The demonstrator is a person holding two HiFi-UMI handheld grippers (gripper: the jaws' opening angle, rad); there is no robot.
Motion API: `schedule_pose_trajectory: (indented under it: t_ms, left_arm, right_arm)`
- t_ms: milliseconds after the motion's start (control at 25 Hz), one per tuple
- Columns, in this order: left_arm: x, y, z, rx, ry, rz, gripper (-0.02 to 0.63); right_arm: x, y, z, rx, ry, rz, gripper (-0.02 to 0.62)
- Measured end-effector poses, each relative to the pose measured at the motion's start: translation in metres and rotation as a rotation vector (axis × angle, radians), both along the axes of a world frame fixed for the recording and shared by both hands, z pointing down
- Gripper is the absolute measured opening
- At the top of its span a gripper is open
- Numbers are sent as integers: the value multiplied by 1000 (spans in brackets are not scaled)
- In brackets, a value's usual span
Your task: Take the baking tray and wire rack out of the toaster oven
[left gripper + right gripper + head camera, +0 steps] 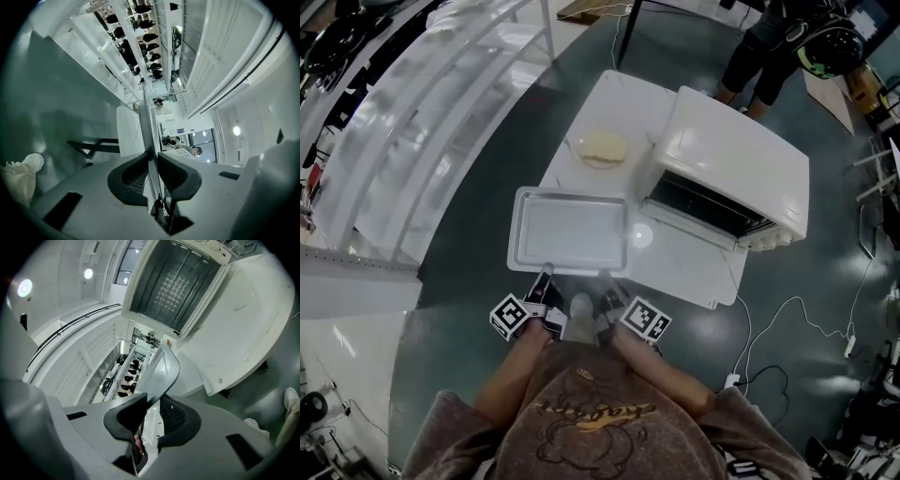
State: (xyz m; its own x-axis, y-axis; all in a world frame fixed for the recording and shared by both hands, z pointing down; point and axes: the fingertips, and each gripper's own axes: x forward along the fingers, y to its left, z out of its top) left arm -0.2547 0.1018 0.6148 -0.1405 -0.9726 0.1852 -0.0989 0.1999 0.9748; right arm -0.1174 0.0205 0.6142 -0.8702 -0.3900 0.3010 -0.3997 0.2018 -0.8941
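White table [598, 105] | left tongs [546, 275] gripping baking tray [570, 231] rim | right tongs [604, 278] gripping it too

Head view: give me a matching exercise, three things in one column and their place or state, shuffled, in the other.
1. baking tray
2. toaster oven
3. pale flat food

A. door open
B. on the table, beyond the tray
C. near rim clamped by the left tool and the right tool

Pairs: 1-C, 2-A, 3-B
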Motion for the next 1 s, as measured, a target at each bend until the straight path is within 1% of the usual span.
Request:
schedule_pose_trajectory:
  t_ms: [80,240,480,760,920,1000]
  left_arm:
    - [-10,-4,8,11,10,2,58]
    - [-26,-13,28,5,40,9,58]
    - [-43,-20,56,-41,68,30,60]
    - [-51,-38,67,-35,65,78,60]
    - [-55,-49,72,-46,44,101,63]
    - [-56,-55,73,-57,19,114,66]
  right_arm:
    - [-10,-2,7,-1,7,10,77]
    - [-24,-8,24,-7,32,42,75]
    - [-38,-13,48,-40,61,103,75]
    - [-44,-25,61,-48,66,156,71]
    - [-46,-35,64,-48,59,183,71]
    - [-47,-38,65,-52,60,197,71]
